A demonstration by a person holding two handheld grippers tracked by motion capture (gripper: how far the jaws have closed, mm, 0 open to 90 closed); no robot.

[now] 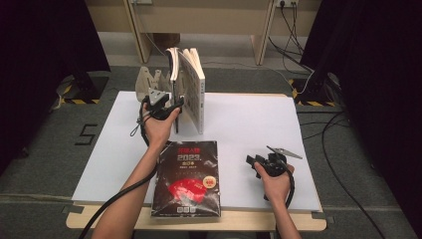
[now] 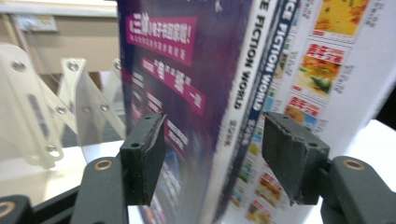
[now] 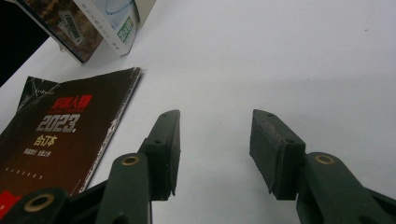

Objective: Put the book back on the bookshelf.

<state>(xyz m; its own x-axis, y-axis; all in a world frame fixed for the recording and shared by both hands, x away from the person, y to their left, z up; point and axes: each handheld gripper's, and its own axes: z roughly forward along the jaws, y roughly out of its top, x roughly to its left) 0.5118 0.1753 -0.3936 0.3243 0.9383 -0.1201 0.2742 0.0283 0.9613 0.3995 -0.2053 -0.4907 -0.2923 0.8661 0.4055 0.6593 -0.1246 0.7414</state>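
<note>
1. I am seated at a table whose top is covered by a white sheet (image 1: 249, 124), and I hold a black two-jaw gripper in each hand.
2. My left gripper (image 1: 166, 107) is stretched toward the far left part of the tabletop, level with the upright books there.
3. In the left gripper view, a book with a purple cover (image 2: 187, 93) stands upright between my left jaws. The jaws stand apart on either side of its spine end, with a visible gap at each pad (image 2: 144, 154), so nothing is clamped.
4. A second upright book with a white cover (image 2: 327, 70), printed with small colourful pictures, stands just beside the purple one, on the side of my right-hand jaw.
5. From the high view, these upright books (image 1: 191, 89) stand near the far edge of the tabletop, left of its middle, and fan slightly open at the top.
6. A pale folding rack (image 1: 149, 79) stands just left of the books, at the far left of the sheet.
7. A dark-covered book (image 1: 189, 179) with red and white lettering lies flat at the near edge of the tabletop, between my two forearms. Its near end reaches just past the edge of the sheet.
8. My right gripper (image 1: 256, 164) hovers over the near right part of the tabletop, near the flat book but not touching it.
9. In the right gripper view, my right jaws are spread wide with only bare white sheet between them; the flat book (image 3: 60, 135) lies to their left.
</note>
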